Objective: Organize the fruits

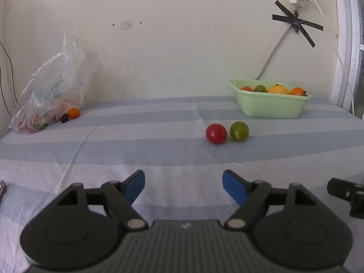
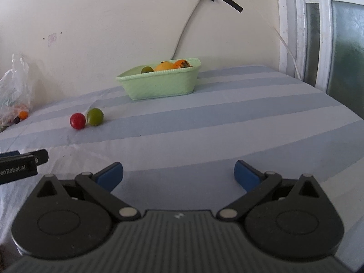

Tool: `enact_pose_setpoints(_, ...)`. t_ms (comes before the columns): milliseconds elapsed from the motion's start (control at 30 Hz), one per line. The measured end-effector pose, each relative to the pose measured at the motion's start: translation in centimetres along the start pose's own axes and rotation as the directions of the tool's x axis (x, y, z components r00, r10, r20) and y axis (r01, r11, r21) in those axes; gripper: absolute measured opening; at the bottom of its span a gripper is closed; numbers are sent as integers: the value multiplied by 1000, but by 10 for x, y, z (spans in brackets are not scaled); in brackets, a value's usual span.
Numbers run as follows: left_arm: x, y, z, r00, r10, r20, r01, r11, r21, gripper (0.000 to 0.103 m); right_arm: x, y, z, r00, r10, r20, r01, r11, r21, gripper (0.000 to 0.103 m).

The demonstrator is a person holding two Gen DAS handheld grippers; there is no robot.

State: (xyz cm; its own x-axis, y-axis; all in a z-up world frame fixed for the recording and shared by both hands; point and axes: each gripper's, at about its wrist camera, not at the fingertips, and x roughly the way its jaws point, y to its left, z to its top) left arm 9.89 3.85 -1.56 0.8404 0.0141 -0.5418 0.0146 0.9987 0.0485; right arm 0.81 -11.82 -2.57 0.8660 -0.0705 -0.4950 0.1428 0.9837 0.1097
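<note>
- Striped blue-and-white surface [image 1: 159, 136] against a cream wall.
- Clear plastic bag [image 1: 52, 86] far left, some fruit inside, an orange fruit [image 1: 74, 112] at its mouth.
- Pale green basket [image 1: 270, 104] far right, holding orange, yellow and green fruits.
- Left tongs [image 1: 183, 183] and right tongs [image 2: 178, 174] both spread wide, empty.
- Red tomato [image 1: 216, 133] just beside green tomato [image 1: 239, 131], in front of basket.

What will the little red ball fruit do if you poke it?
The red fruit looks round and smooth, so it would probably roll across the striped cloth. It sits right beside the green fruit, so it may bump that one. Its shiny skin might slip between the fingers of a hand-held gripper.
</note>
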Motion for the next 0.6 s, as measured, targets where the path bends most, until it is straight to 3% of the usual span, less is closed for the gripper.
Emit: enact_pose_setpoints(600,3,2,0,998,-59,-14,59,998,-5,73,-4,-7,-1,999,33,12,-33,999,27,103)
